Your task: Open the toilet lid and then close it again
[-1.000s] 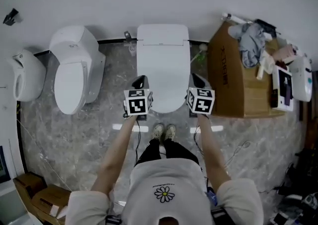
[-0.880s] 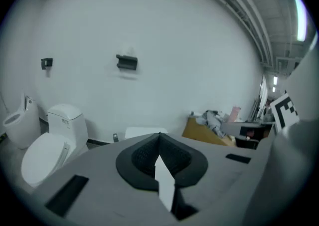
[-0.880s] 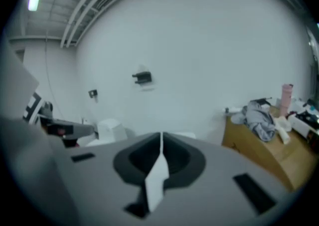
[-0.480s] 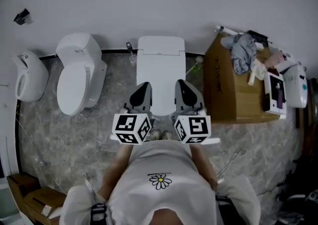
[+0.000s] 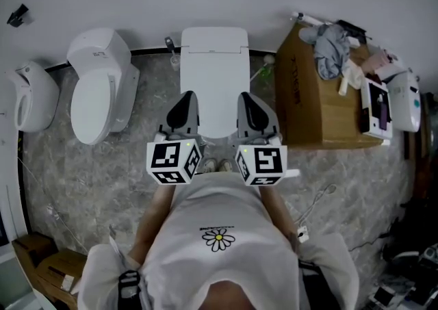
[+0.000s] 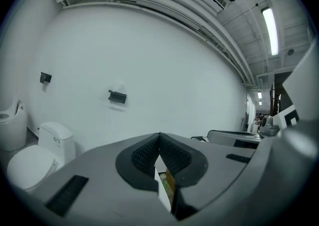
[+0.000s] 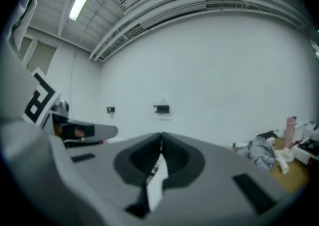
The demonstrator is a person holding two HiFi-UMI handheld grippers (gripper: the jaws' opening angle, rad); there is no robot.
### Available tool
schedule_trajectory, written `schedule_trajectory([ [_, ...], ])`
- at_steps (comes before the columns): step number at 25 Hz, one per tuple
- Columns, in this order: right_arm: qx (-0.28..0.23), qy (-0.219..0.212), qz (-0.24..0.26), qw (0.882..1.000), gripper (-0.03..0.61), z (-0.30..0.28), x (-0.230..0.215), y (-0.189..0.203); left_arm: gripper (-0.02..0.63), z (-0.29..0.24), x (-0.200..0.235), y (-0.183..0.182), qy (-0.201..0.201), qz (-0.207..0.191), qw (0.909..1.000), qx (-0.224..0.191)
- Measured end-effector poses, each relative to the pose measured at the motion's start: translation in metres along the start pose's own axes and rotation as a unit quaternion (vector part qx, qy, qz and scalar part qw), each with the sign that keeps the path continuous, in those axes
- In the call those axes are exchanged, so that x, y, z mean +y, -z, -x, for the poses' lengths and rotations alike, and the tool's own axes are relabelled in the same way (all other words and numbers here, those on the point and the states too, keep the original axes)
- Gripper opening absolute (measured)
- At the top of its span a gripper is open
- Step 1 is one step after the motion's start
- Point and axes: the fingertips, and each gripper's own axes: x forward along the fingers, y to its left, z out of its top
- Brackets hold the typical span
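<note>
The toilet lid (image 5: 213, 89) is seen lying flat down on the middle toilet (image 5: 213, 42), against the far wall. Such a scene is fitted equally by a lid waiting to be raised and by one lowered again. The left gripper (image 5: 183, 102) and the right gripper (image 5: 250, 100) are held level and side by side, clear of the lid, each with its jaws pressed together on nothing. Whenever the lid is handled, its near front edge is judged the best purchase, and it is better guided than let fall. Counted from left to right are one urinal-like fixture (image 5: 29, 96), one second toilet (image 5: 96, 93), one middle toilet with one lid, two grippers and one cardboard box (image 5: 318, 107).
</note>
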Motion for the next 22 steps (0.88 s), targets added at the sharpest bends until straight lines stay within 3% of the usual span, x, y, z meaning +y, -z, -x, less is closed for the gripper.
schedule_trajectory([
  [22,0.005,-0.009,-0.004,1.0,0.031,-0.0007,0.0026,0.0014,0.018,0.0014,0.0067,-0.0058,-0.011,-0.01,0.9998,-0.01],
])
